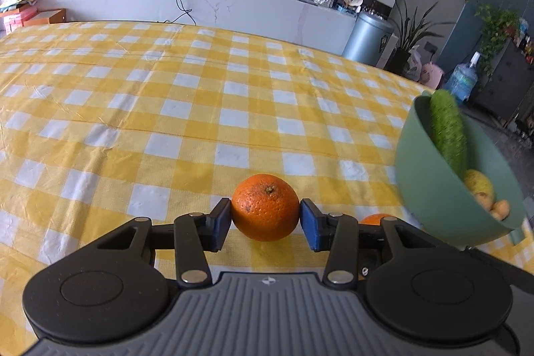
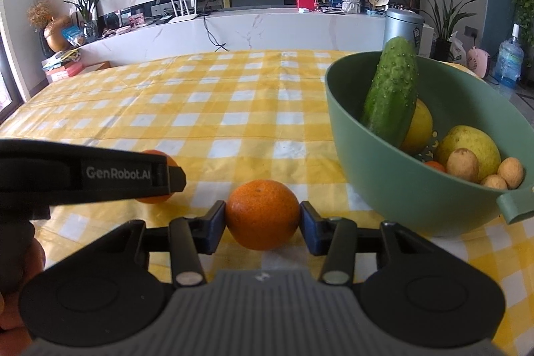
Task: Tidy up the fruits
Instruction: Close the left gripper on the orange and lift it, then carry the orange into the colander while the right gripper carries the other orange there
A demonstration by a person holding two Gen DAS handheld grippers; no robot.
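Note:
My left gripper (image 1: 265,219) is shut on an orange (image 1: 265,206) resting on the yellow checked tablecloth (image 1: 167,109). My right gripper (image 2: 263,221) is shut on a second orange (image 2: 262,214), also low on the cloth. The left gripper's body (image 2: 83,172) shows at the left of the right wrist view, with its orange (image 2: 167,164) partly hidden behind it. The right gripper's orange peeks out in the left wrist view (image 1: 375,218). A green bowl (image 2: 410,189) stands to the right, also seen in the left wrist view (image 1: 430,196).
The bowl holds a cucumber (image 2: 392,92), a yellow pear (image 2: 470,149), a lemon (image 2: 419,125) and several small brown fruits (image 2: 462,164). A marble counter (image 2: 267,25) and a metal bin (image 2: 402,22) stand beyond the table's far edge.

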